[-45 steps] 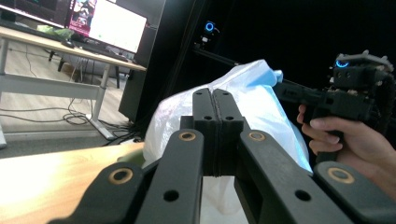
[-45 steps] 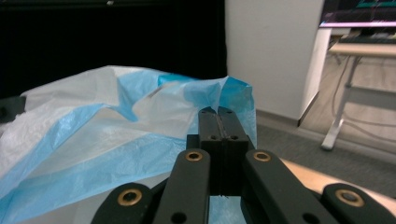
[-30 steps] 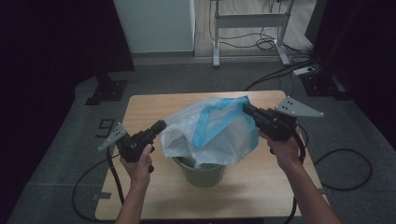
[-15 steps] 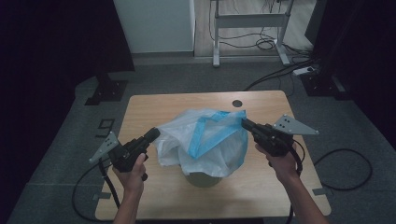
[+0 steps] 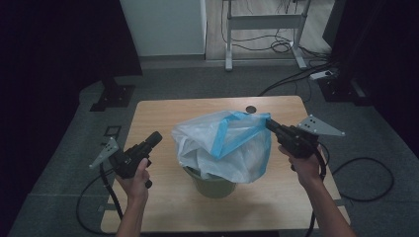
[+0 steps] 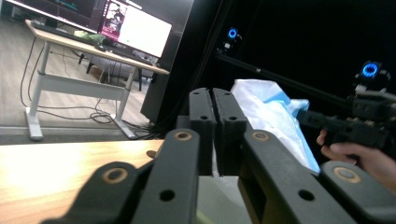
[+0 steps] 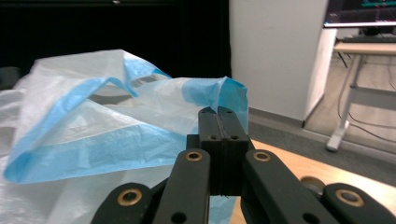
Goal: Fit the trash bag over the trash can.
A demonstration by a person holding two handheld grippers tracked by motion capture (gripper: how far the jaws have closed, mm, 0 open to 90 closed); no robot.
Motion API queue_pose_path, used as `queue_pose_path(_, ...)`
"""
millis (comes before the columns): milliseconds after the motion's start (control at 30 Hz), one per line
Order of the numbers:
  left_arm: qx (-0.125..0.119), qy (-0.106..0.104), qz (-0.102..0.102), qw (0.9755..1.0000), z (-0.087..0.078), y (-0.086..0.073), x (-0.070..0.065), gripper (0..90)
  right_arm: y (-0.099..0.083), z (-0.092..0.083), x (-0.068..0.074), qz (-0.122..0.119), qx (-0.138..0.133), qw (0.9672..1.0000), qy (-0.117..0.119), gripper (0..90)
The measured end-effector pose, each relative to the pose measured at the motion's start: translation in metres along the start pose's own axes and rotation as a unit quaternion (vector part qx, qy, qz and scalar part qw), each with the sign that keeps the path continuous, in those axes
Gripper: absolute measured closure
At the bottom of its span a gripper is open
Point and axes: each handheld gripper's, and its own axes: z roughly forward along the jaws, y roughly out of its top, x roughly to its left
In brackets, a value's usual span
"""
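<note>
A white plastic bag with a blue rim band is draped over a green bin near the middle of the wooden table; the bin's lower wall is seen below the bag on the near side; the bag's blue edge is raised towards the far right, where it is clenched between the closed jaws of the right gripper; in the right gripper view the two black jaws are pressed together with the blue edge pinched at their tips; that gripper is held by the person's right hand at the right of the table, with its grey three-cornered plate pointing right; the left gripper is held by the left hand to the left of the bag, apart from it; its jaws have just been opening slightly, yet in the left gripper view they are seen almost together with nothing between them; beyond them the bag and the other hand with its gripper are seen; a small dark round hole is set in the table's far edge; cables are trailed across the grey floor on both sides.
</note>
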Motion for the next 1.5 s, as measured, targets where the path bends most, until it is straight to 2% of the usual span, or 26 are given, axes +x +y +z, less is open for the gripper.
queue_pose_path(233, 0.038, -0.020, 0.039, 0.9983, 0.016, 0.021, -0.007, 60.7, 0.004, 0.001, 0.014, -0.022, -0.006, 0.9993, 0.029, 89.3)
queue_pose_path(300, 0.057, -0.028, 0.055, 0.9965, 0.019, 0.030, -0.009, 55.6, 0.006, 0.001, 0.017, -0.029, -0.004, 0.9990, 0.032, 89.3)
queue_pose_path(367, 0.081, -0.041, 0.072, 0.9933, 0.024, 0.038, -0.011, 51.6, 0.009, 0.001, 0.019, -0.035, -0.003, 0.9988, 0.035, 89.3)
queue_pose_path(500, 0.133, -0.060, 0.099, 0.9843, 0.038, 0.047, -0.017, 46.6, 0.015, 0.002, 0.023, -0.038, -0.003, 0.9985, 0.041, 89.3)
queue_pose_path(600, 0.161, -0.061, 0.120, 0.9777, 0.050, 0.050, -0.021, 45.1, 0.017, 0.005, 0.026, -0.040, -0.001, 0.9982, 0.045, 89.3)
queue_pose_path(700, 0.197, -0.063, 0.141, 0.9682, 0.063, 0.053, -0.025, 46.0, 0.019, 0.008, 0.029, -0.042, 0.001, 0.9979, 0.050, 89.3)
queue_pose_path(767, 0.213, -0.046, 0.164, 0.9622, 0.071, 0.055, -0.030, 49.3, 0.019, 0.009, 0.032, -0.040, 0.002, 0.9977, 0.055, 89.3)
queue_pose_path(800, 0.218, -0.048, 0.167, 0.9605, 0.073, 0.056, -0.031, 53.5, 0.020, 0.010, 0.033, -0.036, 0.002, 0.9975, 0.061, 89.3)
queue_pose_path(833, 0.227, -0.050, 0.172, 0.9573, 0.077, 0.058, -0.033, 56.1, 0.020, 0.011, 0.035, -0.035, 0.002, 0.9973, 0.063, 89.3)
queue_pose_path(900, 0.246, -0.040, 0.191, 0.9495, 0.083, 0.059, -0.038, 66.1, 0.021, 0.012, 0.039, -0.043, 0.006, 0.9968, 0.068, 89.3)
queue_pose_path(933, 0.249, -0.032, 0.195, 0.9481, 0.086, 0.059, -0.040, 72.2, 0.021, 0.013, 0.041, -0.044, 0.007, 0.9965, 0.070, 89.3)
queue_pose_path(1000, 0.248, -0.027, 0.193, 0.9490, 0.089, 0.060, -0.042, 84.4, 0.021, 0.014, 0.043, -0.048, 0.008, 0.9961, 0.073, 89.3)
queue_pose_path(1033, 0.244, -0.025, 0.189, 0.9508, 0.090, 0.060, -0.043, 88.9, 0.021, 0.015, 0.044, -0.050, 0.009, 0.9960, 0.073, 89.3)
queue_pose_path(1067, 0.237, -0.022, 0.185, 0.9536, 0.090, 0.061, -0.043, 89.5, 0.020, 0.015, 0.044, -0.053, 0.010, 0.9960, 0.072, 89.3)
queue_pose_path(1167, 0.202, -0.007, 0.169, 0.9647, 0.088, 0.063, -0.039, 89.7, 0.017, 0.015, 0.043, -0.054, 0.014, 0.9961, 0.068, 89.3)
queue_pose_path(1267, 0.168, 0.009, 0.146, 0.9748, 0.085, 0.066, -0.031, 89.8, 0.013, 0.015, 0.040, -0.073, 0.025, 0.9957, 0.053, 89.3)
queue_pose_path(1333, 0.149, 0.018, 0.135, 0.9795, 0.082, 0.068, -0.025, 89.8, 0.011, 0.015, 0.036, -0.074, 0.030, 0.9959, 0.043, 89.3)
queue_pose_path(1433, 0.120, 0.029, 0.120, 0.9851, 0.076, 0.070, -0.017, 89.8, 0.010, 0.016, 0.027, -0.071, 0.036, 0.9964, 0.029, 89.3)
queue_pose_path(1500, 0.104, 0.031, 0.113, 0.9877, 0.073, 0.073, -0.014, 89.8, 0.010, 0.017, 0.022, -0.068, 0.037, 0.9968, 0.020, 89.3)
